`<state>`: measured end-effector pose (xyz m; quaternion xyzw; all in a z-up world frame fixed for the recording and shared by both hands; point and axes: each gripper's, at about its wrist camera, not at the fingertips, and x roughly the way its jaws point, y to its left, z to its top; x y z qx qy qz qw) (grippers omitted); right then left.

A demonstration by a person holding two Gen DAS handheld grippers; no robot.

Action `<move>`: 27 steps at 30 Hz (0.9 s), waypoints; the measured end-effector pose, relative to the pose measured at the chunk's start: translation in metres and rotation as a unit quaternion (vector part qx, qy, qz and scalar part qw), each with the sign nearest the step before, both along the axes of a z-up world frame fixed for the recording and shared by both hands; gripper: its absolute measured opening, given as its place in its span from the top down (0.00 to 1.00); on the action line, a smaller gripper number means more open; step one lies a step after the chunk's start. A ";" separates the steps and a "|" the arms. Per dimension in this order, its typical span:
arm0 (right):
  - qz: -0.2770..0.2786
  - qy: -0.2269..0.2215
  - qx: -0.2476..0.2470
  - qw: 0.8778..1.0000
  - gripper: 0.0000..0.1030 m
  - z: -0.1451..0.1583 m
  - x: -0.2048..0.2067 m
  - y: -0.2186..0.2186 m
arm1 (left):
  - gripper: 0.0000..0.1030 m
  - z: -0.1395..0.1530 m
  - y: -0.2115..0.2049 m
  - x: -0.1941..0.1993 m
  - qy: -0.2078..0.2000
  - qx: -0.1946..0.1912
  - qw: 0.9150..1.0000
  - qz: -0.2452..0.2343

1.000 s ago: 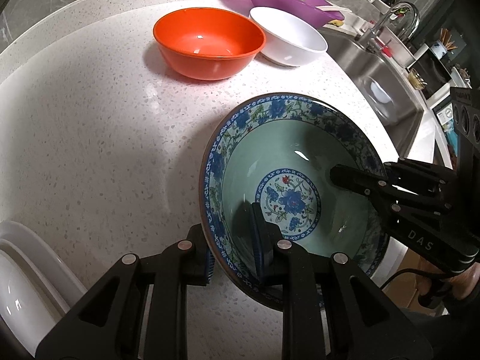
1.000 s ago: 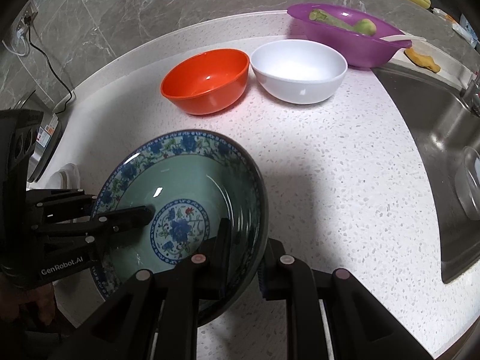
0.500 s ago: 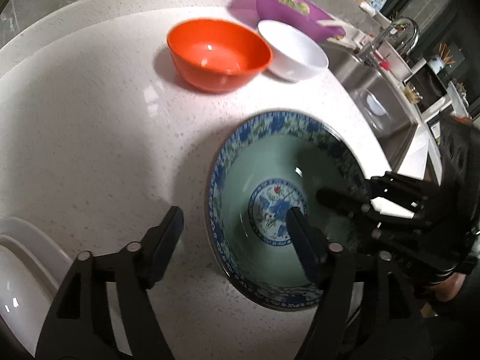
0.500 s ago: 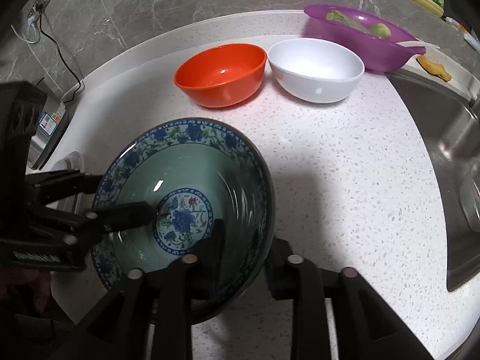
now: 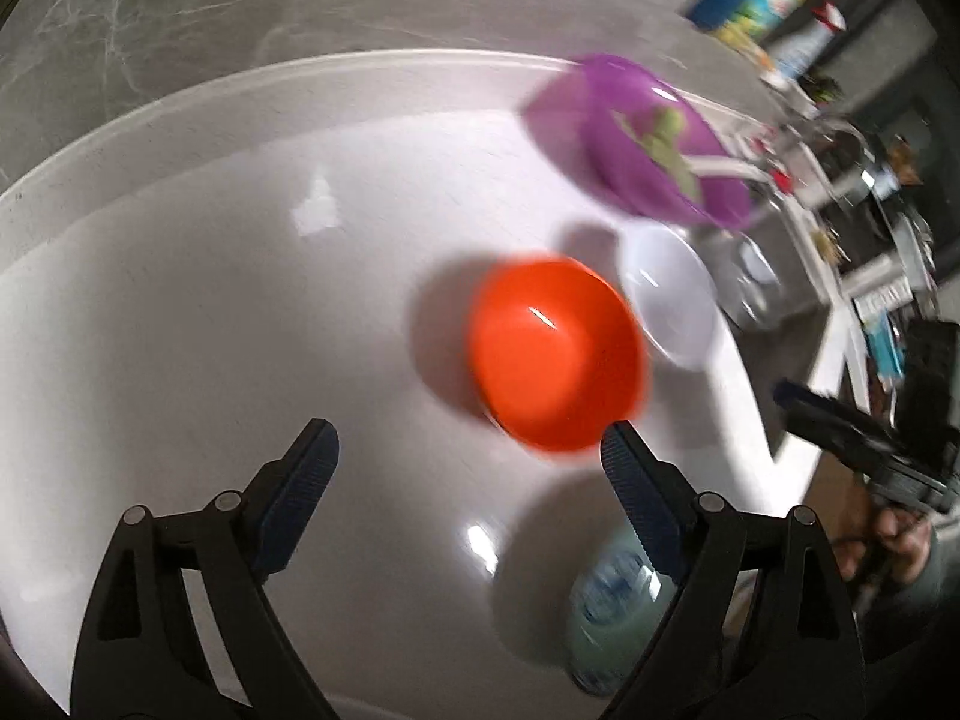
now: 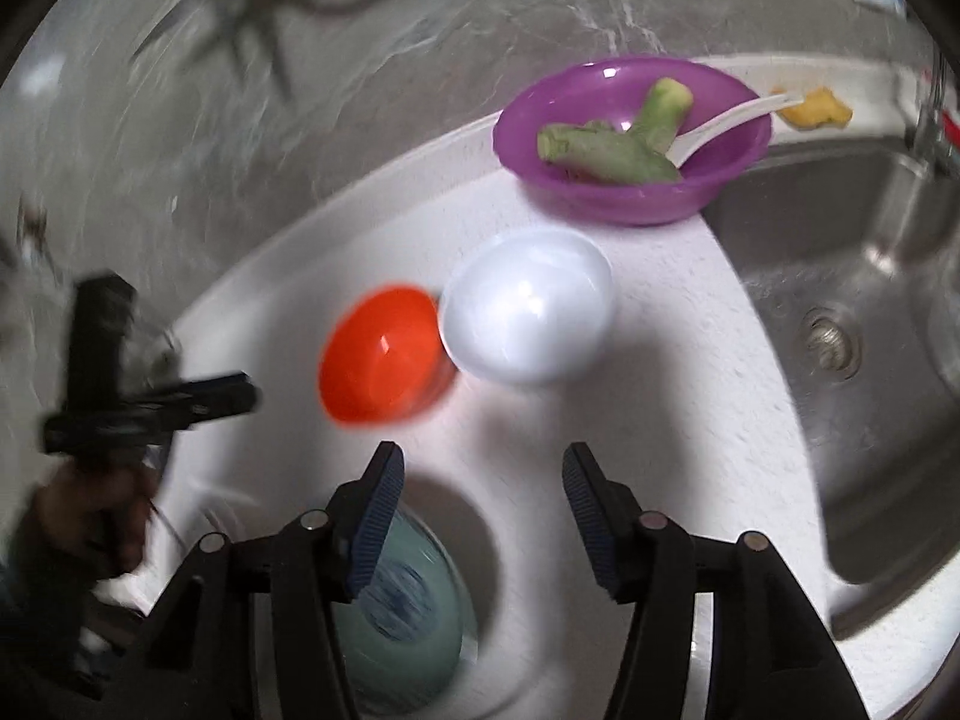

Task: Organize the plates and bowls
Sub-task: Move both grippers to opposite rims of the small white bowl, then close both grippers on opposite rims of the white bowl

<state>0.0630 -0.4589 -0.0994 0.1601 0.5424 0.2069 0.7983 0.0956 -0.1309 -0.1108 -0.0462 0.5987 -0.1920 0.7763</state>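
Observation:
The blue-patterned green bowl (image 5: 612, 612) sits on the white counter (image 5: 210, 312), low behind my fingers; it also shows in the right wrist view (image 6: 408, 618). An orange bowl (image 5: 555, 354) (image 6: 378, 354) and a white bowl (image 5: 672, 294) (image 6: 528, 306) stand side by side farther back. My left gripper (image 5: 468, 450) is open and empty above the counter, the orange bowl just beyond its right finger. My right gripper (image 6: 477, 477) is open and empty, raised above the patterned bowl. Both views are motion-blurred.
A purple bowl (image 6: 630, 138) with green vegetable pieces and a white spoon stands by the back wall. A steel sink (image 6: 852, 330) lies to the right. A marble wall runs behind the counter. Bottles and clutter stand far right in the left wrist view (image 5: 750, 0).
Both grippers have let go of the patterned bowl, opened and lifted up and away. The bowl now rests on the counter. Both cameras tilted toward the orange and white bowls.

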 end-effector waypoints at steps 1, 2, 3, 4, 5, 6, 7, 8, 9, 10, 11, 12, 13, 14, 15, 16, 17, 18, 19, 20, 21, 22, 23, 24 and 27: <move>-0.005 0.011 0.018 1.000 0.43 -0.001 0.008 0.003 | 0.15 -0.002 0.000 0.012 0.005 0.005 1.000 -0.002; -0.014 0.023 0.031 0.999 0.43 -0.004 0.019 0.006 | 0.15 -0.003 -0.002 0.021 0.008 0.010 1.000 -0.003; -0.023 0.030 0.028 0.999 0.43 -0.006 0.026 0.009 | 0.15 -0.003 -0.004 0.029 0.007 0.013 1.000 -0.008; -0.040 0.037 0.017 0.998 0.44 -0.009 0.033 0.008 | 0.15 -0.002 -0.009 0.034 0.004 0.009 1.000 -0.015; -0.057 0.040 0.011 0.997 0.45 -0.012 0.037 0.004 | 0.15 0.000 -0.015 0.039 0.003 0.001 1.000 -0.026; -0.071 0.045 0.007 0.996 0.47 -0.016 0.042 0.000 | 0.15 0.002 -0.025 0.045 0.000 -0.010 0.999 -0.042; -0.091 0.053 0.002 0.994 0.49 -0.021 0.047 -0.008 | 0.15 0.003 -0.036 0.052 -0.002 -0.016 0.998 -0.058; -0.109 0.063 -0.002 0.992 0.51 -0.027 0.050 -0.016 | 0.15 0.002 -0.051 0.060 -0.003 -0.016 0.997 -0.076; -0.124 0.072 -0.001 0.990 0.53 -0.031 0.053 -0.024 | 0.15 -0.001 -0.062 0.066 -0.002 -0.012 0.996 -0.090; -0.139 0.080 0.004 0.987 0.54 -0.036 0.053 -0.034 | 0.15 -0.006 -0.078 0.076 0.003 -0.006 0.994 -0.107; -0.140 0.083 0.008 0.987 0.54 -0.039 0.057 -0.035 | 0.15 -0.012 -0.091 0.084 0.007 0.001 0.992 -0.123; -0.134 0.086 0.008 0.987 0.56 -0.041 0.060 -0.036 | 0.15 -0.020 -0.107 0.094 0.017 0.010 0.990 -0.142; -0.130 0.086 0.005 0.988 0.57 -0.042 0.063 -0.035 | 0.17 -0.026 -0.115 0.099 0.024 0.013 0.988 -0.151; -0.125 0.088 0.006 0.988 0.57 -0.043 0.066 -0.035 | 0.19 -0.031 -0.124 0.105 0.031 0.015 0.986 -0.161; -0.121 0.094 0.012 0.988 0.57 -0.047 0.070 -0.034 | 0.24 -0.036 -0.135 0.109 0.040 0.017 0.983 -0.178; -0.120 0.103 0.022 0.987 0.57 -0.052 0.073 -0.035 | 0.30 -0.039 -0.145 0.112 0.045 0.016 0.980 -0.196; -0.123 0.108 0.028 0.986 0.57 -0.056 0.074 -0.037 | 0.34 -0.040 -0.151 0.112 0.045 0.018 0.977 -0.209; -0.125 0.116 0.035 0.985 0.57 -0.062 0.076 -0.039 | 0.35 -0.041 -0.156 0.115 0.045 0.022 0.975 -0.218; -0.126 0.122 0.040 0.984 0.60 -0.066 0.077 -0.041 | 0.35 -0.043 -0.162 0.117 0.046 0.025 0.973 -0.227; -0.126 0.128 0.046 0.983 0.61 -0.071 0.080 -0.040 | 0.35 -0.044 -0.166 0.118 0.047 0.026 0.971 -0.234; -0.126 0.134 0.048 0.982 0.61 -0.074 0.081 -0.040 | 0.37 -0.045 -0.166 0.118 0.049 0.027 0.969 -0.241; -0.126 0.136 0.051 0.981 0.61 -0.076 0.082 -0.039 | 0.41 -0.046 -0.165 0.118 0.050 0.029 0.968 -0.244; -0.124 0.138 0.056 0.981 0.61 -0.078 0.083 -0.039 | 0.43 -0.050 -0.171 0.122 0.053 0.030 0.968 -0.245; -0.123 0.138 0.059 0.981 0.62 -0.079 0.084 -0.039 | 0.47 -0.053 -0.171 0.125 0.059 0.029 0.967 -0.247; -0.123 0.139 0.062 0.981 0.63 -0.082 0.088 -0.039 | 0.51 -0.062 -0.174 0.130 0.070 0.032 0.965 -0.251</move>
